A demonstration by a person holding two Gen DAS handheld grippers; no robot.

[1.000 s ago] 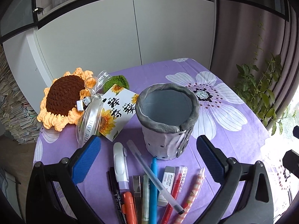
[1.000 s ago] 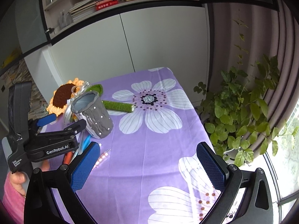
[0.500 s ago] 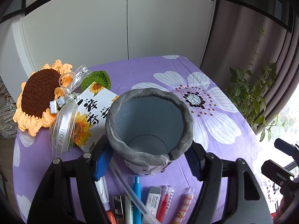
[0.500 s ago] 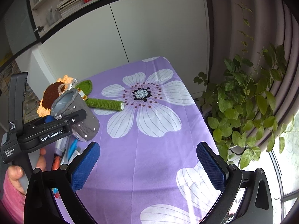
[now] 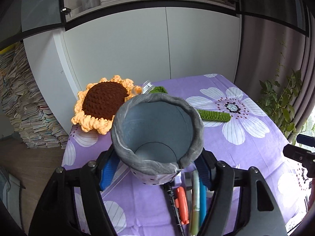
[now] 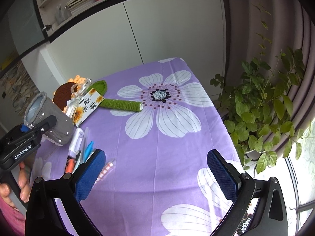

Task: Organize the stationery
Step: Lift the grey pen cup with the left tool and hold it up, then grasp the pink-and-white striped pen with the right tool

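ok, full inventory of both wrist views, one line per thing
pen holder: 1, grey, clamped in left gripper, tilted, off the cloth, empty
pens and markers: a cluster, exact count unclear; white, blue, orange, black, green; on the cloth below the holder
striped pen: 1, pink and white, beside right gripper's left finger
crochet sunflower: 1, brown and orange, table's far left corner
card: 1, white with sunflowers, beside the sunflower
green crochet tube: 1, on the cloth mid-table
tablecloth: 1, purple with white flowers
potted plant: 1, green, right of table
left gripper: shut on the holder
right gripper: open, empty, above the cloth
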